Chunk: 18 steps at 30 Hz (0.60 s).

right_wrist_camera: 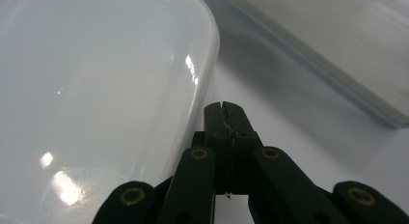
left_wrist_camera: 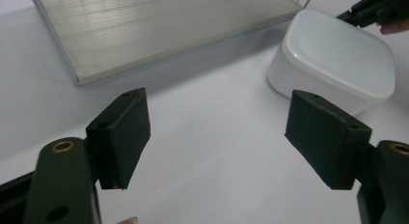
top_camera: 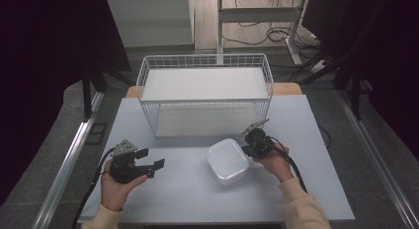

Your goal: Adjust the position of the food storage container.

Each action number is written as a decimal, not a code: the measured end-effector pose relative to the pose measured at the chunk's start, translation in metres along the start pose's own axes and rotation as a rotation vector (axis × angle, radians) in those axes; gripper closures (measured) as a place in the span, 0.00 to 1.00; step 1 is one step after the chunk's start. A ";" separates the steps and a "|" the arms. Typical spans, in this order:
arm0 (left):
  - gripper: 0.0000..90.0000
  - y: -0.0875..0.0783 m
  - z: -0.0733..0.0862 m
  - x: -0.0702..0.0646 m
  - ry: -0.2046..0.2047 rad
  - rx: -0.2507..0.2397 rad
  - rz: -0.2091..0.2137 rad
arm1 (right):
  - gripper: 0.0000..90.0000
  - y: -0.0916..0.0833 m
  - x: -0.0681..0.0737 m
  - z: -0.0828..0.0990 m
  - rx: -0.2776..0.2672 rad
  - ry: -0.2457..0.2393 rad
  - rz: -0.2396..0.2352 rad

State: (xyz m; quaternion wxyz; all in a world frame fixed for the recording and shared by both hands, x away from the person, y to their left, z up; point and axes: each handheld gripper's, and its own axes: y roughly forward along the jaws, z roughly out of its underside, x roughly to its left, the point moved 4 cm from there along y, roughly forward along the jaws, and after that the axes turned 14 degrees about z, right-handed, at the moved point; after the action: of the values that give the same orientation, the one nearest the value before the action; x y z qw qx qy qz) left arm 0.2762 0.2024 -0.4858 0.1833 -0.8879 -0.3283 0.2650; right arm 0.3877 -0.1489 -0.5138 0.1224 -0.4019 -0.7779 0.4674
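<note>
A white lidded plastic container (top_camera: 227,161) rests on the pale table, right of centre. My right gripper (top_camera: 251,146) is shut with nothing between its jaws; its tip sits at the container's right edge. In the right gripper view the closed tip (right_wrist_camera: 224,113) lies beside the container's glossy lid (right_wrist_camera: 96,103). My left gripper (top_camera: 150,159) is held open at the left of the table, pointing toward the container. The left gripper view shows its two pads (left_wrist_camera: 120,132) wide apart with bare table between them, and the container (left_wrist_camera: 337,60) beyond at upper right.
A white wire basket rack (top_camera: 205,93) with a flat lower shelf (left_wrist_camera: 159,26) stands at the back of the table (top_camera: 183,199). Its front edge lies just behind the container. Cables trail from both grippers toward the person's forearms.
</note>
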 end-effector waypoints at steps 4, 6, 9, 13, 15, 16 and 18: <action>0.26 0.001 0.000 0.000 -0.001 0.005 -0.001 | 1.00 -0.002 0.009 0.003 0.006 -0.015 -0.009; 0.26 0.001 0.001 0.000 -0.002 0.007 0.000 | 1.00 -0.005 0.014 0.005 0.005 -0.019 -0.011; 0.26 0.001 0.001 0.000 -0.002 0.008 0.001 | 1.00 -0.007 0.018 0.008 0.008 -0.022 -0.020; 0.26 0.002 0.001 0.000 -0.001 0.014 -0.001 | 1.00 -0.013 0.028 0.015 0.020 -0.041 -0.043; 0.26 0.002 0.001 0.000 -0.002 0.013 -0.001 | 1.00 -0.014 0.032 0.016 0.022 -0.045 -0.057; 0.26 0.002 0.001 0.000 -0.002 0.013 -0.001 | 1.00 -0.014 0.032 0.016 0.022 -0.045 -0.057; 0.26 0.001 0.001 0.000 0.000 0.012 -0.002 | 1.00 -0.014 0.039 0.016 0.027 -0.060 -0.073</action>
State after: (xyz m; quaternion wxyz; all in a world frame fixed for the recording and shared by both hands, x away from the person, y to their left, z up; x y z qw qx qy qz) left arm 0.2762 0.2017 -0.4874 0.1888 -0.8864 -0.3277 0.2668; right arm 0.3463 -0.1331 -0.5176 0.1212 -0.3572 -0.7890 0.4849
